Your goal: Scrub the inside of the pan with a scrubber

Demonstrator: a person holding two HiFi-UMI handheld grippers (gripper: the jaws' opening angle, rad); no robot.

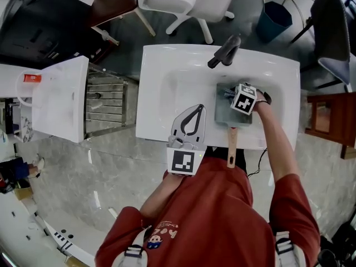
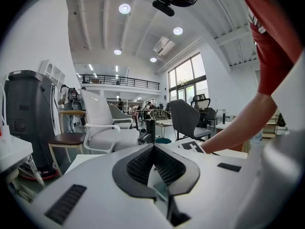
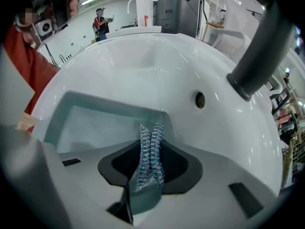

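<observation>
Scrubbing appears under way but unfinished: the right gripper (image 1: 236, 98), clamped on a steel scrubber (image 3: 150, 156), reaches into the grey pan (image 1: 222, 115) in the sink's (image 1: 167, 82) 3 o'clock half, while the left gripper (image 1: 196, 111), closed on nothing, hovers at the pan's 8 o'clock.

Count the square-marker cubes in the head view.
2. One cube on the left gripper at the sink's front edge; the other cube on the right gripper, over the pan.
</observation>
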